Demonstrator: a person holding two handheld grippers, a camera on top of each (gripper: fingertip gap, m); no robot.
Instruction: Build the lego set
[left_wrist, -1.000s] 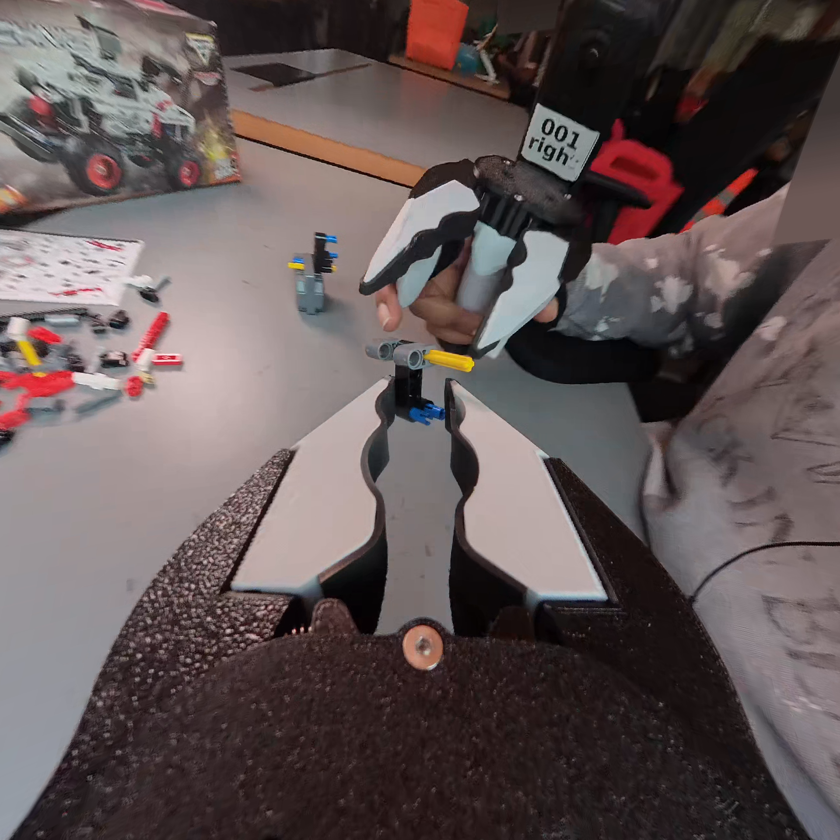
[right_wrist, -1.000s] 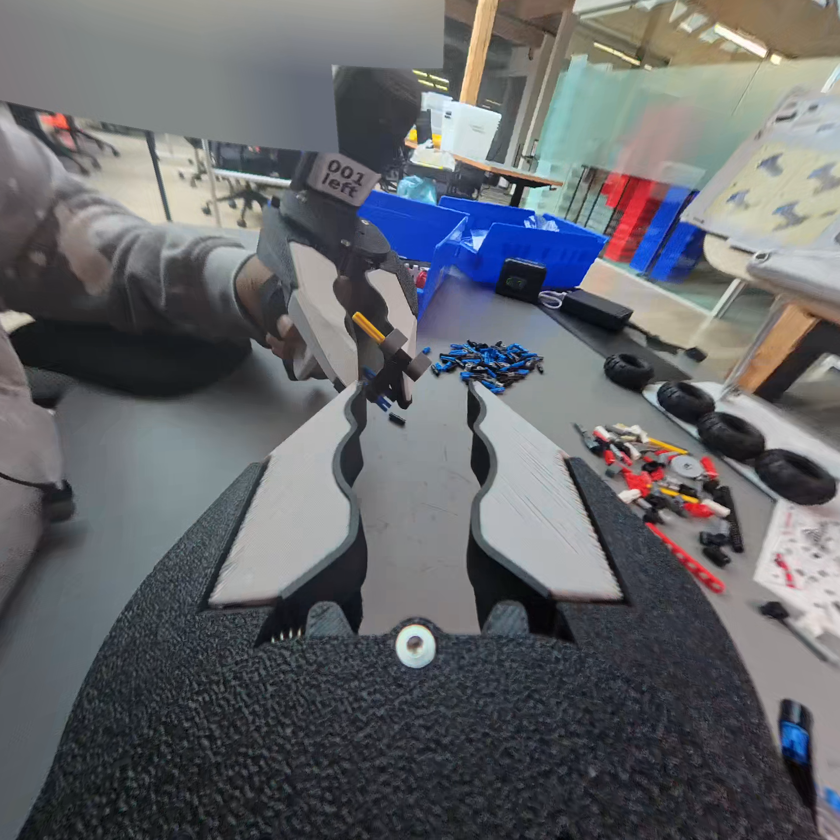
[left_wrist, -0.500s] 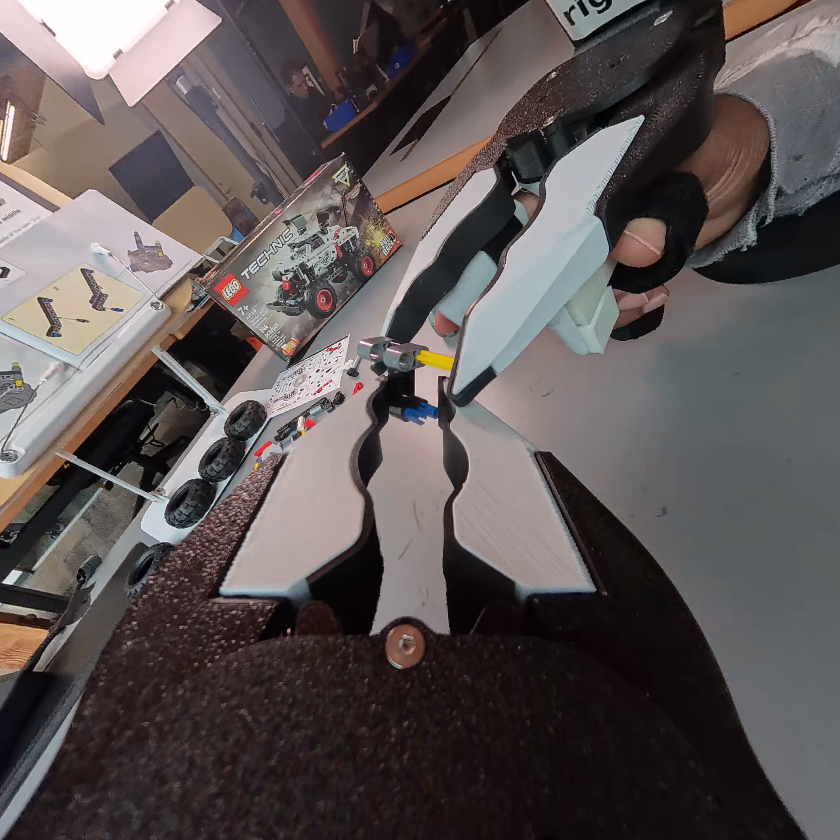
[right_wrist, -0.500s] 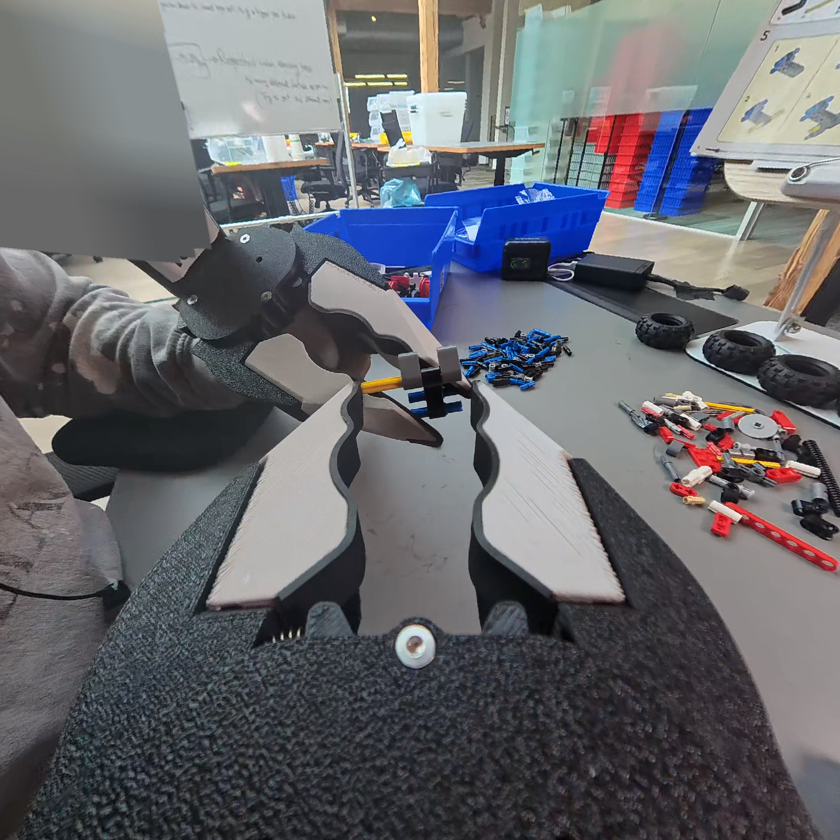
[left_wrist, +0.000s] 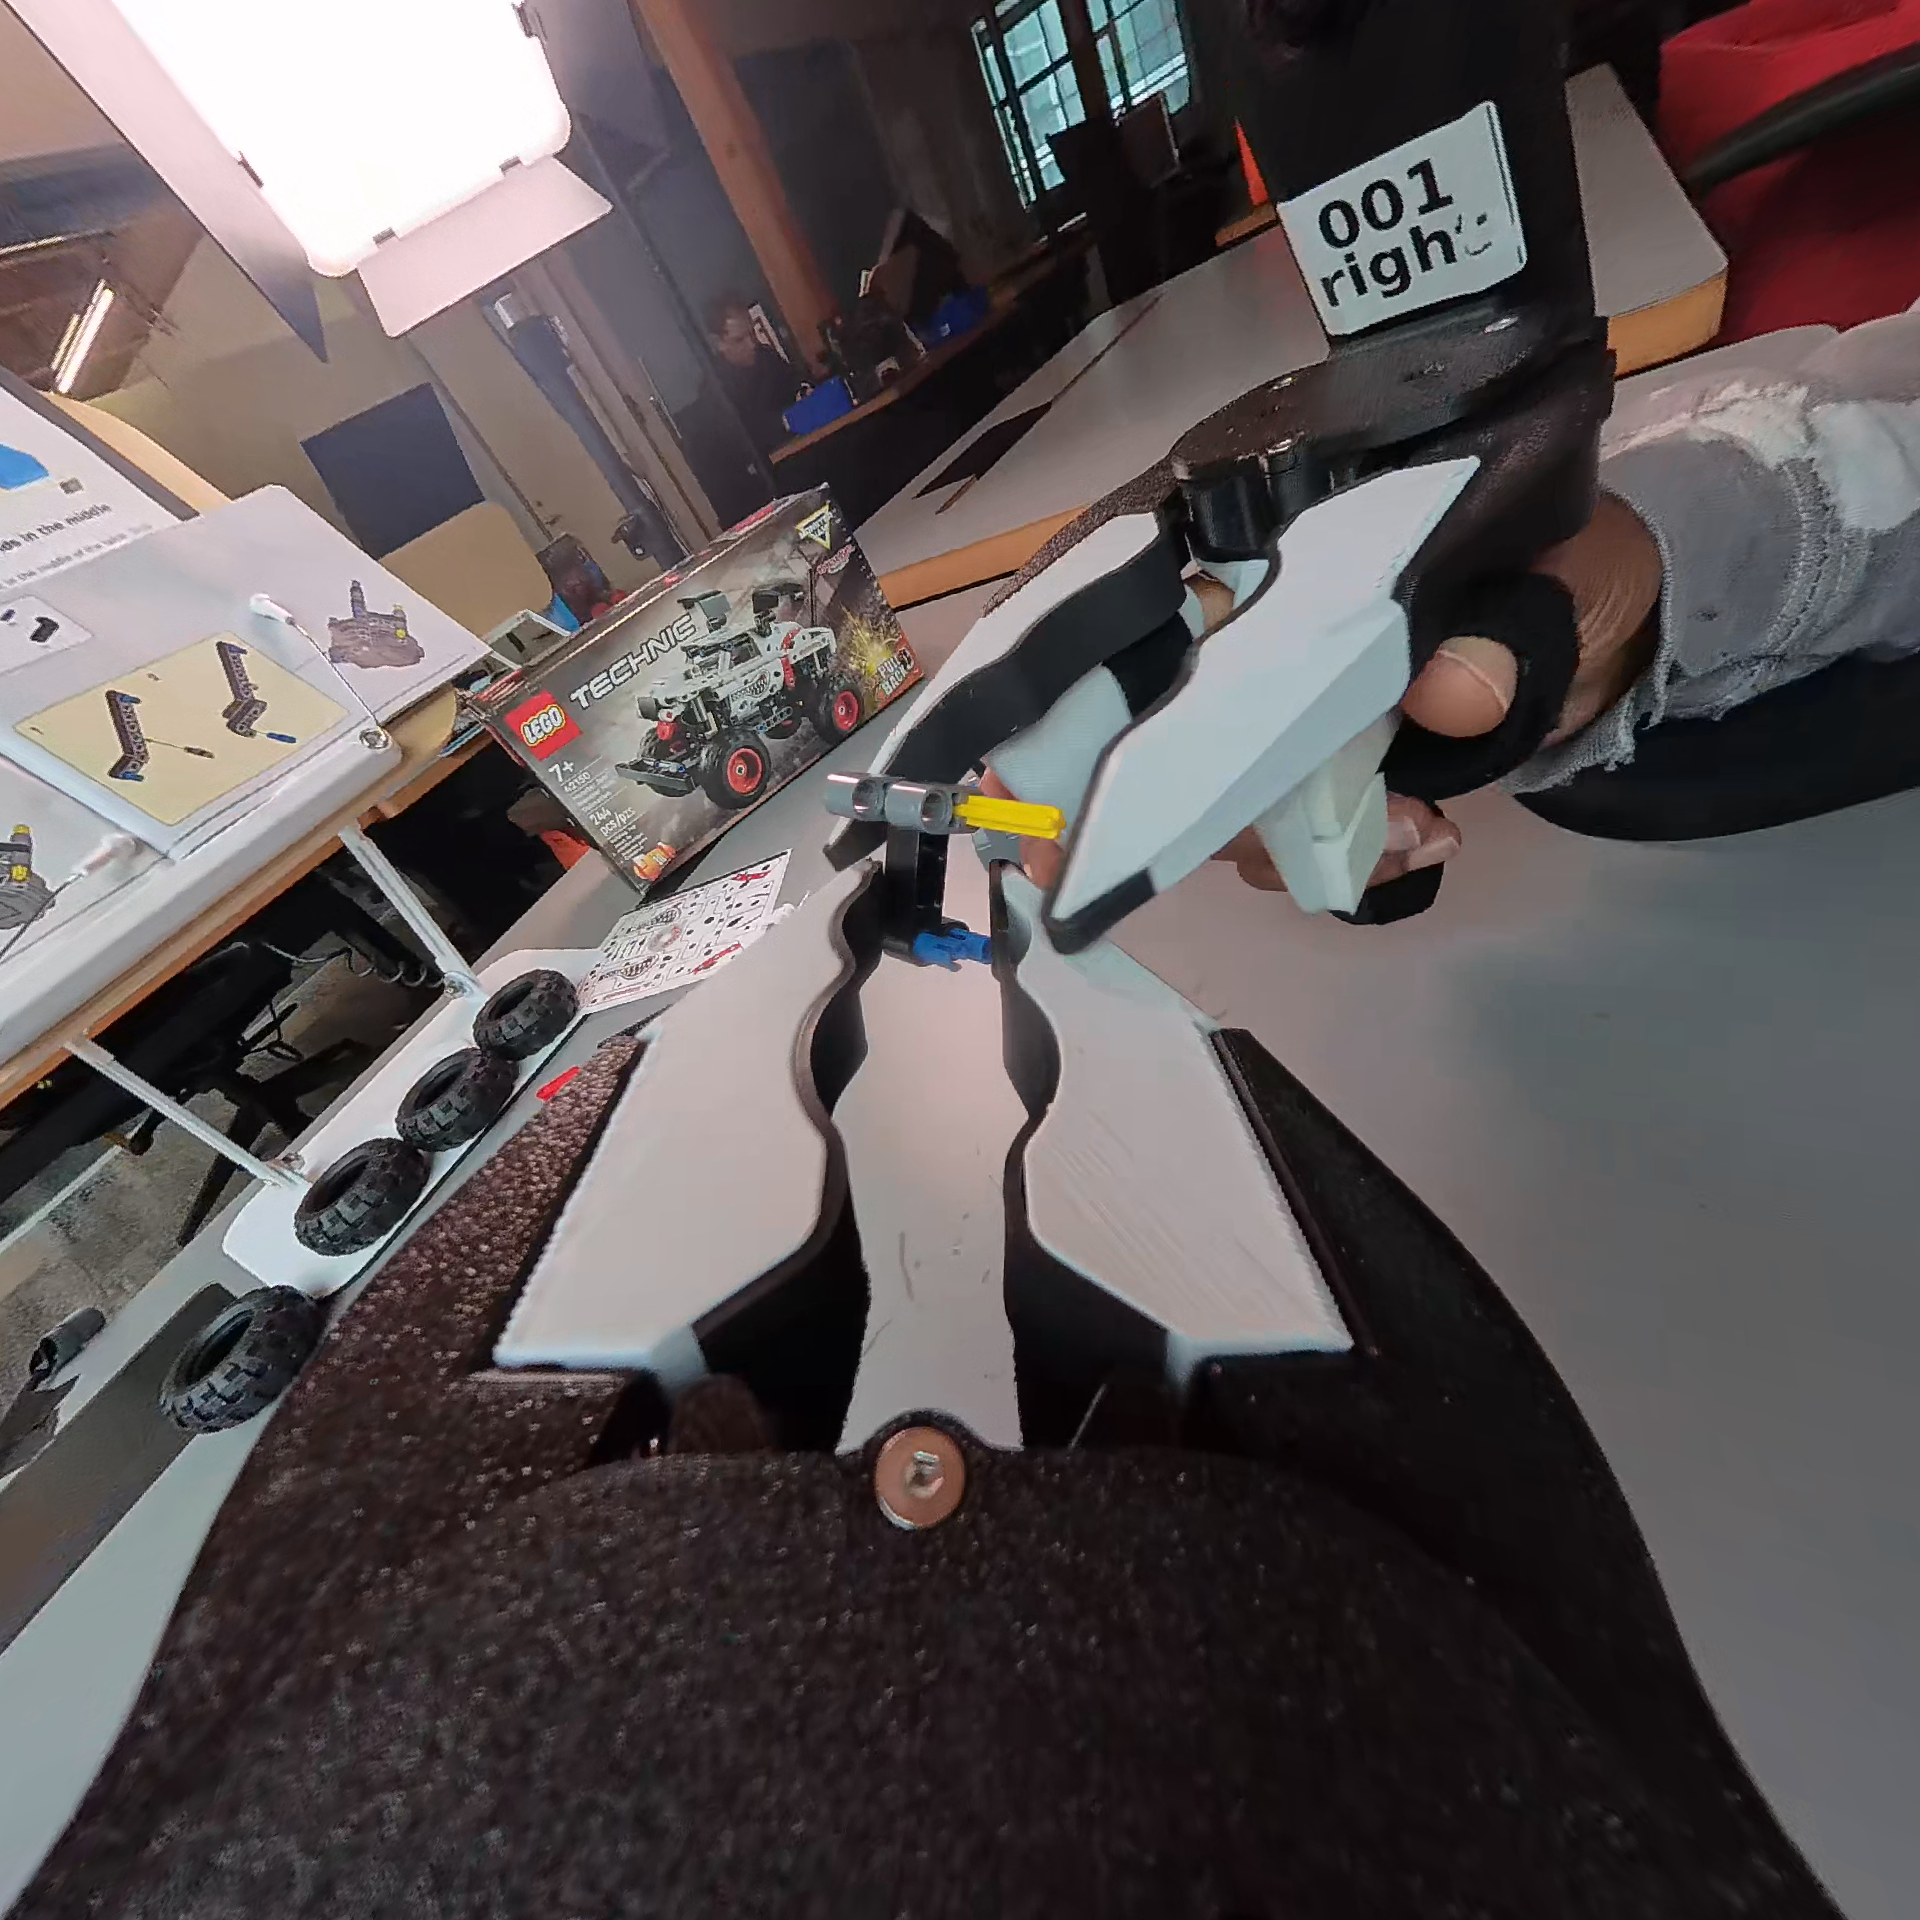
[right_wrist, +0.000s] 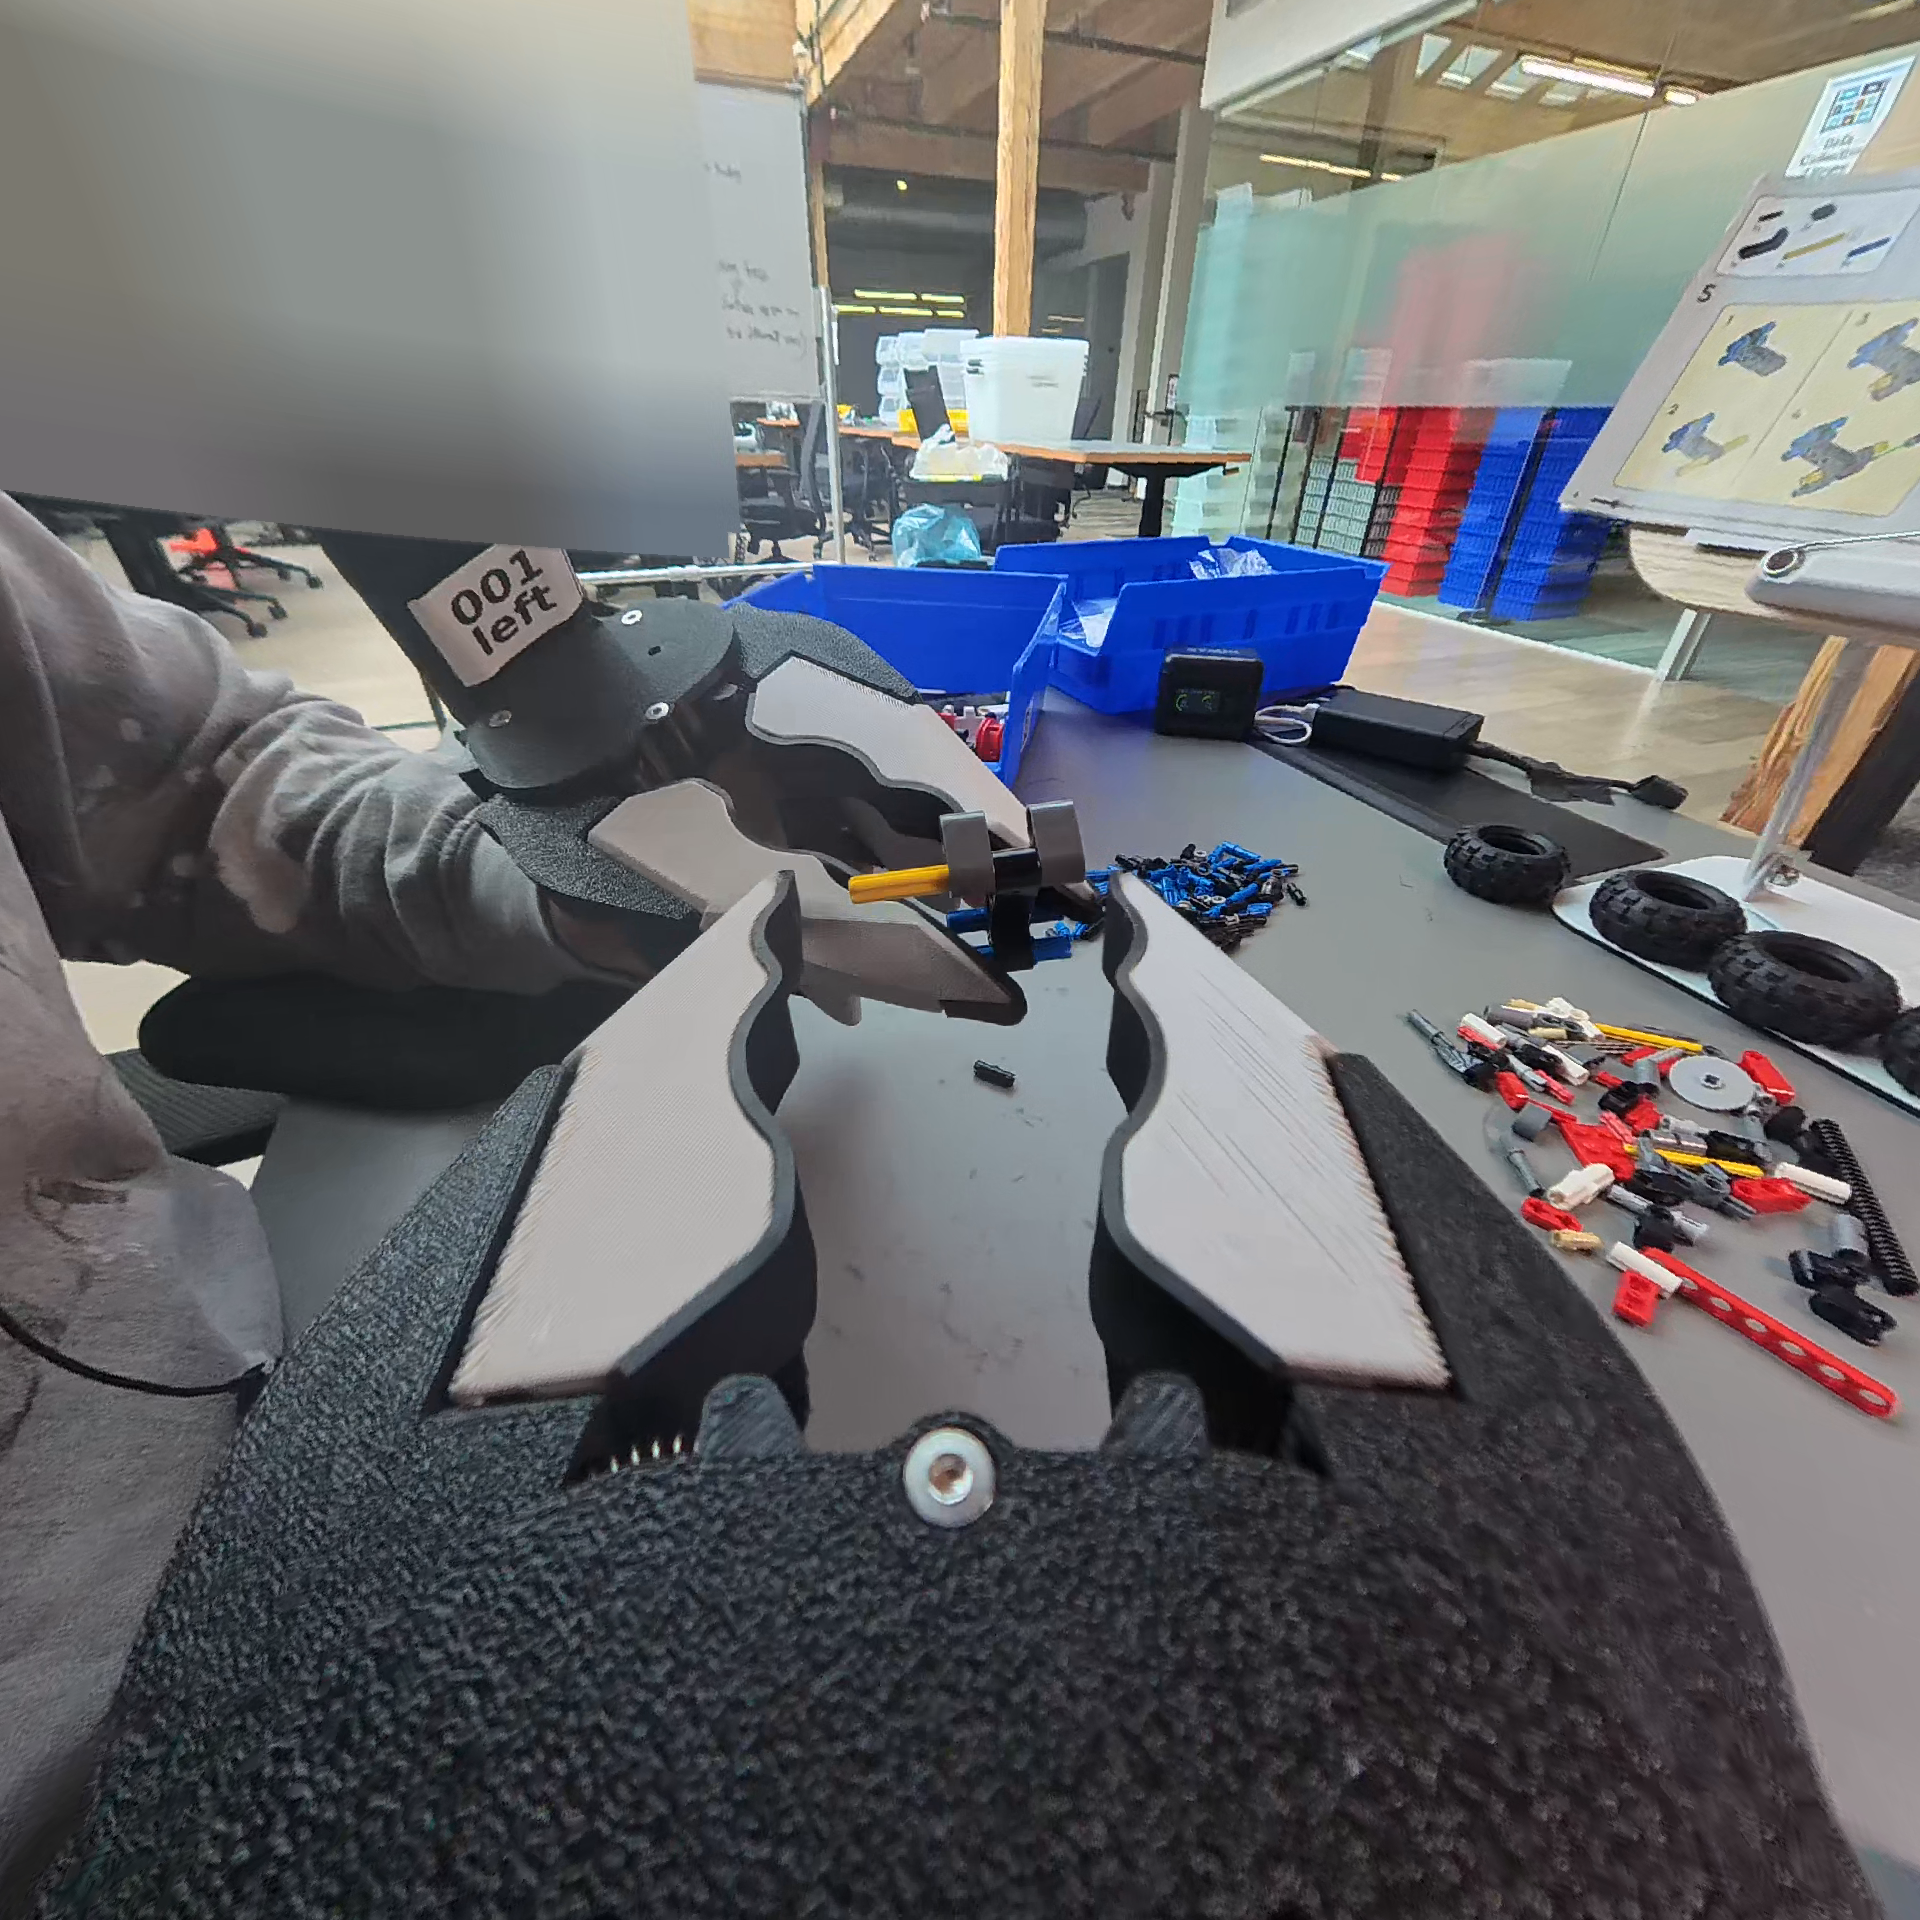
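Note:
My left gripper (left_wrist: 930, 914) is shut on a small lego assembly (left_wrist: 914, 862): a black beam with two grey connectors on top, a yellow axle (left_wrist: 1008, 816) sticking out sideways and blue pins at its base. It holds the assembly above the grey table (left_wrist: 1558, 1143). My right gripper (right_wrist: 948, 894) is open and empty, and its two fingertips stand on either side of the assembly (right_wrist: 997, 873). The yellow axle (right_wrist: 899, 883) points at its left fingertip. I cannot tell whether they touch.
A pile of blue and black pins (right_wrist: 1205, 883) lies behind the assembly and one black pin (right_wrist: 994, 1073) lies under it. Loose parts (right_wrist: 1662, 1143), black tyres (right_wrist: 1662, 914) and blue bins (right_wrist: 1195, 613) are to the right. The set's box (left_wrist: 707, 707), a sticker sheet (left_wrist: 686, 935) and an instruction stand (left_wrist: 177, 717) are to the left.
My left gripper has rolled and tipped up with the assembly still in it. My right gripper, still open, has moved in until its fingers straddle the assembly.

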